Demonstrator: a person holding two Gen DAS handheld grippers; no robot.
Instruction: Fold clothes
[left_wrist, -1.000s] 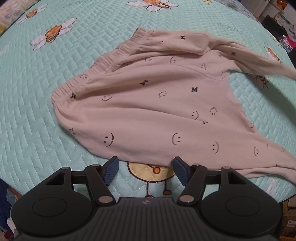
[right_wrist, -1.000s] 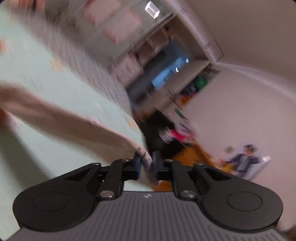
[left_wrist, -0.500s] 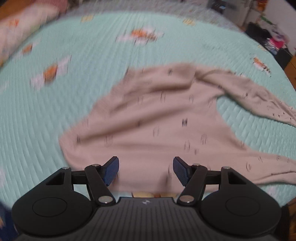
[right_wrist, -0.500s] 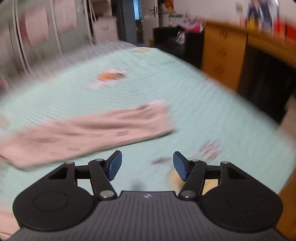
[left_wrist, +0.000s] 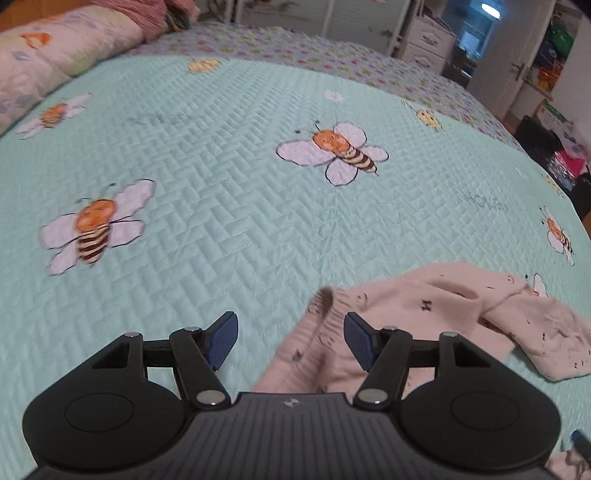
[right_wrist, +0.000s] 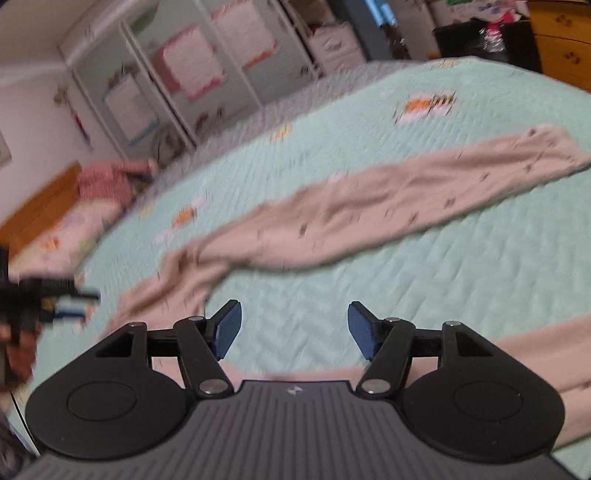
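Beige trousers with small dark smiley prints lie rumpled on the bedspread, one leg stretched out.

Bee-print quilt, pillow, possibly wardrobes.

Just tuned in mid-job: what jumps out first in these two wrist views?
The mint quilted bedspread with big bee prints fills both views. A beige smiley-print garment lies bunched at the left view's lower right, and its long leg stretches across the right view. Both grippers stand open, the left gripper over its ribbed edge.
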